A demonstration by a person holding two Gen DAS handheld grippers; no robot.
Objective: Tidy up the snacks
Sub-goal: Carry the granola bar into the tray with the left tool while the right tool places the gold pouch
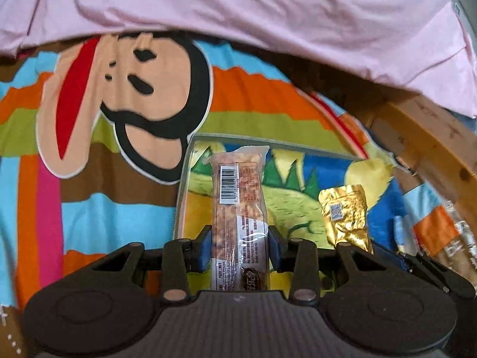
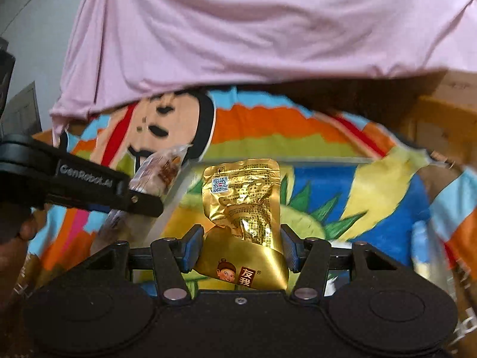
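The left gripper (image 1: pixel 240 244) is clamped on a long clear-wrapped nut bar (image 1: pixel 238 197), stiff but likely brittle, gripped mid-length. The right gripper (image 2: pixel 243 246) pinches a crinkly gold foil snack pouch (image 2: pixel 243 205), light and probably slippery, low down. Both hang above the shallow cartoon-printed tray (image 1: pixel 182 185).

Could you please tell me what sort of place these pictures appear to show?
Probably a home, perhaps a bedroom, though little of the room shows. A bright cartoon monkey cloth covers the surface, a pink sheet lies behind it, and a picture tray sits on the cloth.
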